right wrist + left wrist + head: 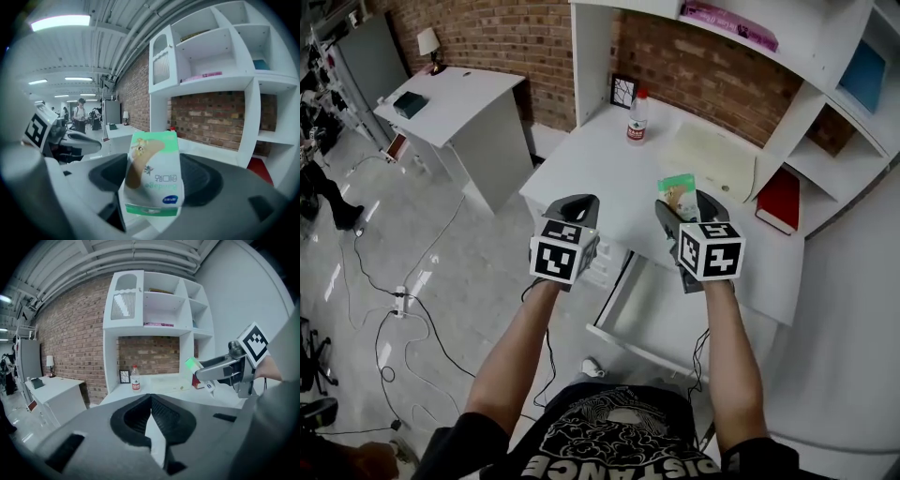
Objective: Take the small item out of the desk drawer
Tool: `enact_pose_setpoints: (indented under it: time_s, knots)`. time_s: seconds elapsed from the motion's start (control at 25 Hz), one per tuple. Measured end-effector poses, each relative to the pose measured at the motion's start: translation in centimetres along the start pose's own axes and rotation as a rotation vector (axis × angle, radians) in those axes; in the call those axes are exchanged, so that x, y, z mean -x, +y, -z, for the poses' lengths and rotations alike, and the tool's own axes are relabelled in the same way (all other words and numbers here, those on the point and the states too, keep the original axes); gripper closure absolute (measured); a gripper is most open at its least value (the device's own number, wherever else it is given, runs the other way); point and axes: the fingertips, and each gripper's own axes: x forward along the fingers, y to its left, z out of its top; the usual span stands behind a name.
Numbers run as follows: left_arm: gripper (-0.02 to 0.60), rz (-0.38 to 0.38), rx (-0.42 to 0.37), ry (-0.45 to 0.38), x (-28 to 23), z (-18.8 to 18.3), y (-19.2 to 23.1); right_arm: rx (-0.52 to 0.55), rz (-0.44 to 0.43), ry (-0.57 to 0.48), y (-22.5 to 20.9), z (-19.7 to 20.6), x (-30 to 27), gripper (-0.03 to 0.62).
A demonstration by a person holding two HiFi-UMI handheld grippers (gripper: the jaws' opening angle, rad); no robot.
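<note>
- The small box (152, 173), white and green with a tan plaster strip pictured on its face, is standing upright between the right gripper's (684, 204) jaws, which are pinching it above the white desk (591, 159).
- The left gripper (151, 397) is hovering alongside, jaws pressed together on nothing.
- A red book (780, 199) is leaning in the low shelf compartment, and a pink book (729, 23) is lying on the upper shelf.

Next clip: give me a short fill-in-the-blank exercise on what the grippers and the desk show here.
1. The right hand-held gripper grips a small green-and-white ___.
2. The left hand-held gripper has its jaws ___, with nothing between them.
3. The bottle on the desk has a ___ cap.
Missing words: box; shut; red.
</note>
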Motion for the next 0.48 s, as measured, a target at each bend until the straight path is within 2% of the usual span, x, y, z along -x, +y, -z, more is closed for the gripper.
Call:
enact_pose_setpoints:
  time_s: [0.2, 0.48]
  knots:
    - [0.574, 0.011, -0.049, -0.019, 0.0, -0.9, -0.2, 0.003, 0.047, -0.064, -0.3, -2.0, 1.4, 0.246]
    - [0.574, 0.031, -0.044, -0.038, -0.1, -1.9, -0.8, 0.028, 0.091, -0.101, -1.2, -2.8, 2.9, 0.246]
